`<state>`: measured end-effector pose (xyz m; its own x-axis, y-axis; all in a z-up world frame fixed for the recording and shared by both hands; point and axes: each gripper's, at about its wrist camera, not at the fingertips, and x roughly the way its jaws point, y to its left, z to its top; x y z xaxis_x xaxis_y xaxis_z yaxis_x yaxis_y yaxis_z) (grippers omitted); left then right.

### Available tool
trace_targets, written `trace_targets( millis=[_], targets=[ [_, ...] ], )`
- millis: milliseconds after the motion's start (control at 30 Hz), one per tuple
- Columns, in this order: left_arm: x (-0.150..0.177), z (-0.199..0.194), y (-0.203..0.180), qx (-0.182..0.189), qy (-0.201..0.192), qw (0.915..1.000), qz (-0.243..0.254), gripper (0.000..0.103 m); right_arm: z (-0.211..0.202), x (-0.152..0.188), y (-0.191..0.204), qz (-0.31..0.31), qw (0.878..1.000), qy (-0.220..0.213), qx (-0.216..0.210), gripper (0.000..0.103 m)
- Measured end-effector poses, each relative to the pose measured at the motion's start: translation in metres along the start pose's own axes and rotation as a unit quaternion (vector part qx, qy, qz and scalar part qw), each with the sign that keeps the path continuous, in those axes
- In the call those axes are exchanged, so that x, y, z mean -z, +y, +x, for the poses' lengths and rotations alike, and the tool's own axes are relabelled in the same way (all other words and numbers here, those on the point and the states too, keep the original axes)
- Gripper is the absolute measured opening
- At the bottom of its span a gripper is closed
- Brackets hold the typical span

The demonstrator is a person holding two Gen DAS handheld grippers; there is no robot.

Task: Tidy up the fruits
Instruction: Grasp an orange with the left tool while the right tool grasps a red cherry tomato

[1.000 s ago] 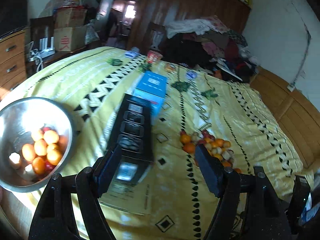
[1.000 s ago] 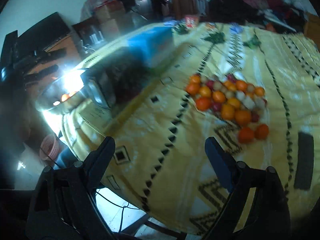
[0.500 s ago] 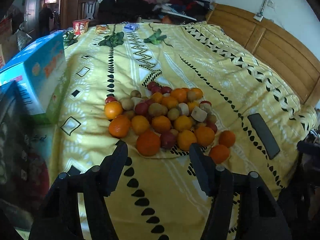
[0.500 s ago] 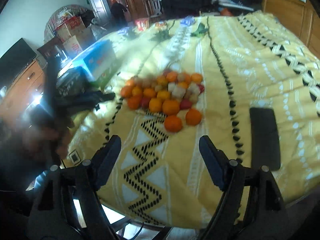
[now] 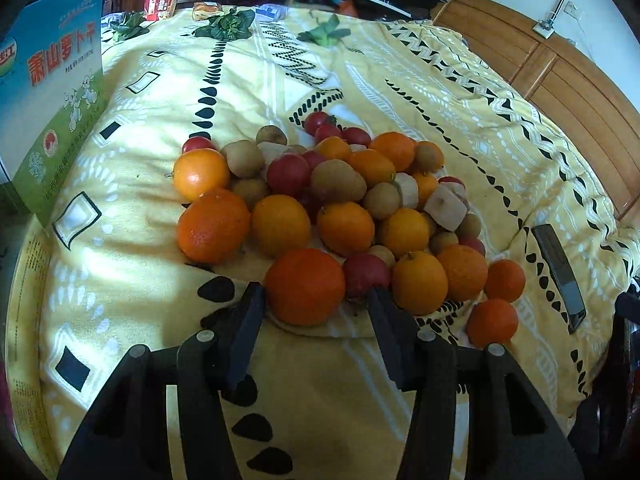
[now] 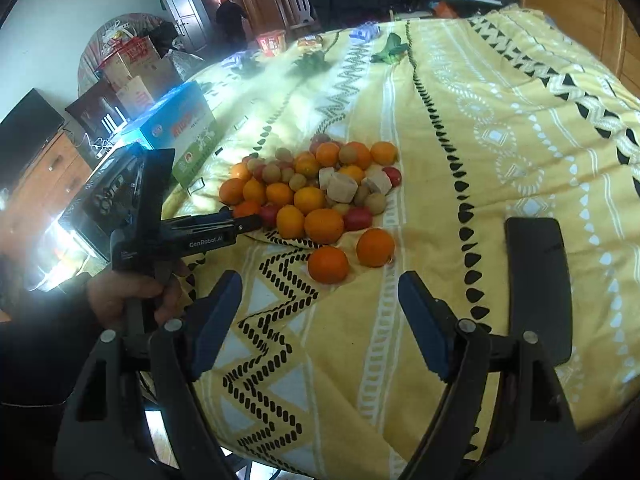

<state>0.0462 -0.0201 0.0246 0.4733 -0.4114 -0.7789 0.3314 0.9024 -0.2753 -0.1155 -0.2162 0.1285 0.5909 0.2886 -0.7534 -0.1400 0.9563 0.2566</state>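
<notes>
A pile of mixed fruit (image 5: 340, 204) lies on the yellow patterned bedspread (image 5: 280, 68): oranges, small red fruits, brown round fruits and pale cut chunks. My left gripper (image 5: 314, 300) is open, its fingers either side of the nearest big orange (image 5: 304, 286) at the pile's near edge, not closed on it. In the right wrist view the pile (image 6: 316, 184) sits mid-bed, with the left gripper (image 6: 244, 222) reaching its left edge. My right gripper (image 6: 320, 292) is open and empty, just short of two loose oranges (image 6: 329, 264).
A blue and green box (image 5: 52, 92) stands left of the pile. A black phone (image 5: 560, 272) lies to the right, also in the right wrist view (image 6: 536, 280). Leafy greens (image 5: 226, 26) and snack packs lie at the far end. A wooden headboard (image 5: 580, 80) is at right.
My left gripper swung from the metal bowl side over to the fruit pile and closed in on the nearest orange. My right gripper turned toward the pile and moved nearer.
</notes>
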Motion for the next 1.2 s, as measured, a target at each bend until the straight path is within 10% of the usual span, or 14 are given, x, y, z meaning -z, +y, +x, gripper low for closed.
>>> trace_targets(
  millis=[33, 433, 1033, 1200],
  targets=[
    [0.000, -0.003, 0.001, -0.010, -0.004, 0.9999, -0.001, 0.039, 0.001, 0.001, -0.002, 0.003, 1.000, 0.002, -0.004, 0.081],
    [0.024, -0.086, 0.025, -0.045, -0.064, 0.9956, -0.052, 0.038, 0.100, -0.025, 0.042, -0.019, 0.986, 0.065, -0.153, 0.055],
    [0.017, -0.094, 0.030, -0.025, -0.084, 0.9937, -0.070, 0.038, 0.179, -0.052, 0.085, -0.133, 0.989, 0.062, -0.029, 0.054],
    [0.017, -0.092, 0.034, -0.028, -0.082, 0.9933, -0.077, 0.038, 0.178, -0.054, 0.079, -0.124, 0.990, 0.056, -0.024, 0.029]
  ],
)
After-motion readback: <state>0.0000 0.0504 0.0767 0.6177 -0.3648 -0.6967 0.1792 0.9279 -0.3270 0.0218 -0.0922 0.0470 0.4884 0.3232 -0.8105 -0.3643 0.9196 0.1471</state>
